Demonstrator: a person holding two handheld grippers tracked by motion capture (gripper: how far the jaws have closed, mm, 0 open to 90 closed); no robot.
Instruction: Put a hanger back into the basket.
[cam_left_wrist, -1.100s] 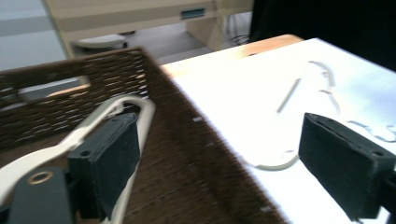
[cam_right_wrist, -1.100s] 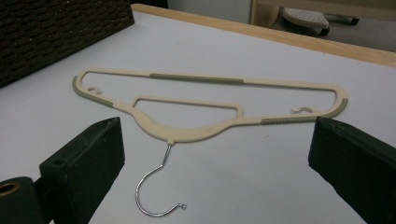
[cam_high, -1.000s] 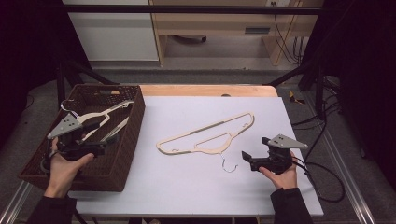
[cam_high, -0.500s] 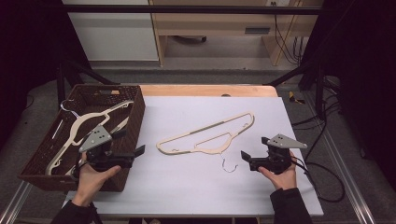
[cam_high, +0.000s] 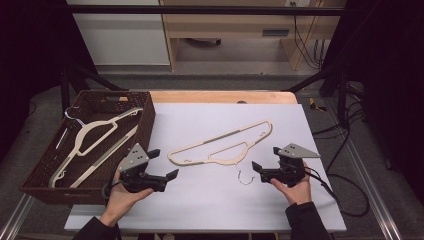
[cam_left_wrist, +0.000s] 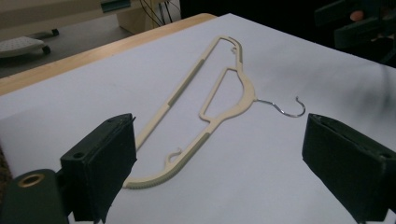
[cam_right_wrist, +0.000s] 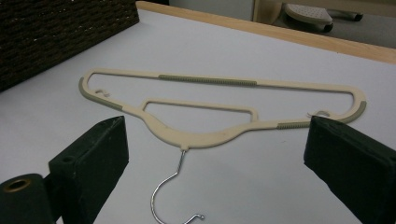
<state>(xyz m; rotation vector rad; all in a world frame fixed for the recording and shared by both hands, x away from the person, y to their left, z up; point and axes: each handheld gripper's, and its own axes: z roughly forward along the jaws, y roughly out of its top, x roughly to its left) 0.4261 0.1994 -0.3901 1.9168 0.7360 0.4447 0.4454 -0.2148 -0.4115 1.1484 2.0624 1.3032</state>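
While both hands rest low at the near edge, the scene reads as follows.

Setting: a white tabletop (cam_high: 210, 200) seen from above, with a dark wicker basket (cam_high: 145, 125) at its left end.

Hanger on the tabletop: a cream hanger (cam_high: 220, 145) lies flat near the middle, slanting from lower left to upper right, its wire hook (cam_high: 243, 177) pointing toward the person. It lies between the two tools and touches neither.

Left hand-held gripper (cam_high: 162, 165): held just right of the basket's near corner, jaws spread wide with nothing between them. It points toward the hanger's left end, which lies near it. From its own camera the hanger (cam_left_wrist: 205, 98) lies ahead between the two black jaws, hook (cam_left_wrist: 287, 109) to the right.

Right hand-held gripper (cam_high: 256, 169): held at the right of the tabletop, jaws likewise wide apart and empty. Its tips sit just beside the wire hook, apart from it. From its own camera the hanger (cam_right_wrist: 201, 135) stretches across the gap between the jaws, with the hook (cam_right_wrist: 168, 196) curling toward the lens.

Hanger in the basket: a second cream hanger (cam_high: 95, 137) lies inside the basket, slanting the same way, its hook (cam_high: 71, 114) toward the far left corner.

Hands: the left hand (cam_high: 122, 195) and right hand (cam_high: 295, 187) each grip a tool from below.
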